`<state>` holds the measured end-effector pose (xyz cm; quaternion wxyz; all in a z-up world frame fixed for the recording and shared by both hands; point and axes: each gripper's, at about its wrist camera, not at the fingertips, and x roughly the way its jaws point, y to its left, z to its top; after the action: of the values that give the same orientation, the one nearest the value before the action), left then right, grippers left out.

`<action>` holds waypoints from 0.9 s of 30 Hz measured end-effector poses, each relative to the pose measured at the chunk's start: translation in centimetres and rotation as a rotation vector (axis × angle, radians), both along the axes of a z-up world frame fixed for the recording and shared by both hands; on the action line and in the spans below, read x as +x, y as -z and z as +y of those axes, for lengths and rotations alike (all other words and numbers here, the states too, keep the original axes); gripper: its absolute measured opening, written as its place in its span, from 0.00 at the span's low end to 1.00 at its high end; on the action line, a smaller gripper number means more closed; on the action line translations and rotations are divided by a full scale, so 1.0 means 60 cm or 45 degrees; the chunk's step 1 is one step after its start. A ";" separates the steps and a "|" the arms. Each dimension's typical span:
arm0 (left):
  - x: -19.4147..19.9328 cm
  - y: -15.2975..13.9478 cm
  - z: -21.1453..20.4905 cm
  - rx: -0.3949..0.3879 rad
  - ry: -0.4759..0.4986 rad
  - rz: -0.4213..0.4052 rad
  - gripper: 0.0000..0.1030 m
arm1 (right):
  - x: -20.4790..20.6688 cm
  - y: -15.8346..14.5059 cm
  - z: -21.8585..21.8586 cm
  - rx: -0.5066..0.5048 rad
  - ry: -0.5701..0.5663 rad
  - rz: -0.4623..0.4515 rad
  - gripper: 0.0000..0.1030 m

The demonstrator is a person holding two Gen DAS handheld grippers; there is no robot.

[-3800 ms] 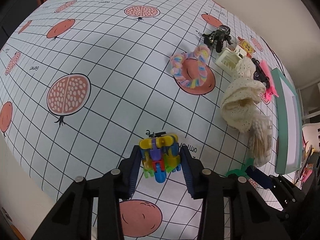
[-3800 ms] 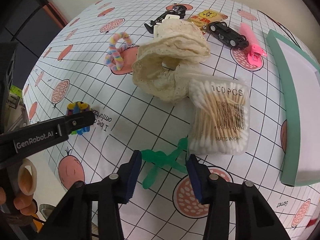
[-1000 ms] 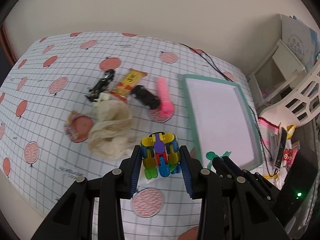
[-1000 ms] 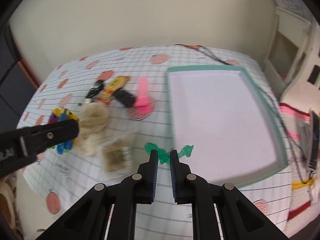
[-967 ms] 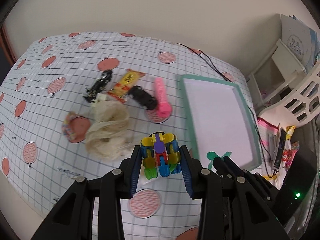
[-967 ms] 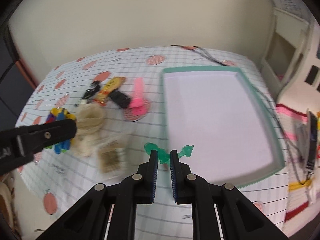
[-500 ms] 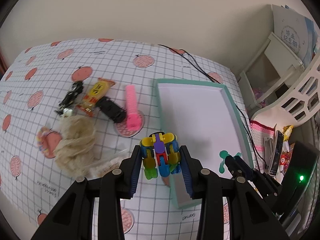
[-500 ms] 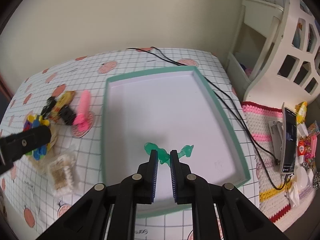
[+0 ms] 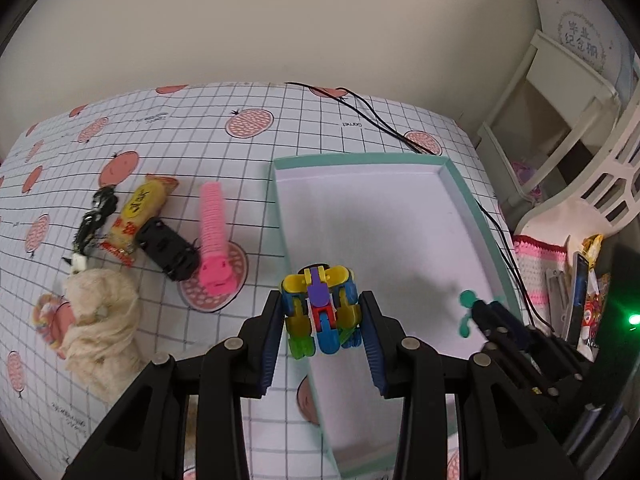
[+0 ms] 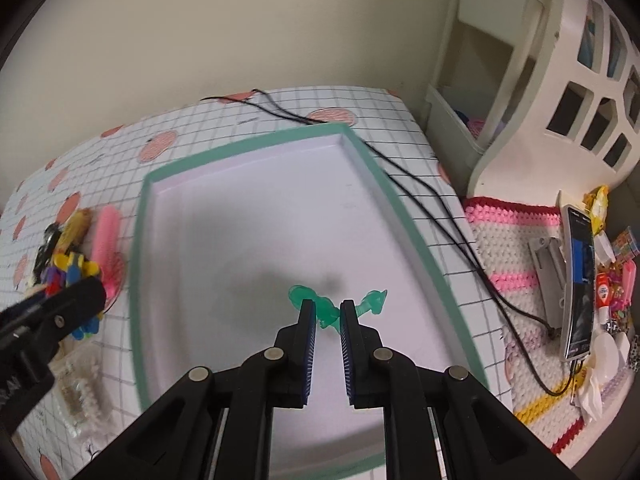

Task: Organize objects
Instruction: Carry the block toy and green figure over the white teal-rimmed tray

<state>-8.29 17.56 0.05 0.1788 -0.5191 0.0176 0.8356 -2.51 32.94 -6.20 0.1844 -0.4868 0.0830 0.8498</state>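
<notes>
My left gripper [image 9: 320, 330] clamps the multicoloured plastic block toy [image 9: 319, 309] over the shallow green-rimmed white tray's [image 10: 412, 216] near-left rim; my right gripper [image 10: 327, 320] pinches a green plastic figure [image 10: 329, 307] above the tray's centre. Height seems considerable: released now, either might bounce out.

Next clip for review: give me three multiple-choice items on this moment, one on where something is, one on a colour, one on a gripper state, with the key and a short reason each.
1. Where does the pink hair clip lie?
A. inside the tray
B. on the tablecloth left of the tray
C. in the right gripper

2. What colour is the rim of the tray?
A. teal green
B. red
C. black

3. What is the left gripper doing?
A. open with nothing in it
B. shut on the multicoloured block toy
C. shut on the cream cloth

Key:
1 B: the clip rests on the checked tablecloth beside the black toy car, outside the tray's left wall.
2 A: a teal green band runs around the white floor.
3 B: the multicoloured block toy sits clamped between its blue pads, while the right gripper pinches the green plastic piece over the tray.
</notes>
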 end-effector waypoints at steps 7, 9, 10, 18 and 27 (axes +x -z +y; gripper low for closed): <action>-0.012 0.033 0.034 -0.012 0.053 0.019 0.38 | -0.020 0.013 0.038 -0.017 0.059 0.018 0.13; -0.012 0.042 0.047 -0.013 0.076 0.017 0.38 | -0.026 0.015 0.046 -0.021 0.073 0.032 0.13; -0.012 0.046 0.052 -0.017 0.087 0.019 0.38 | -0.028 0.016 0.047 -0.016 0.076 0.037 0.13; -0.015 0.085 0.064 -0.048 0.126 -0.028 0.38 | -0.035 0.035 0.054 0.025 0.084 0.022 0.13; -0.004 0.102 0.058 -0.122 0.182 -0.059 0.38 | -0.033 0.034 0.041 0.023 0.077 0.021 0.13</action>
<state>-8.51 21.06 -6.06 0.2134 -0.5435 0.0904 0.8067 -4.47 35.38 -8.27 0.2136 -0.4755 0.0915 0.8485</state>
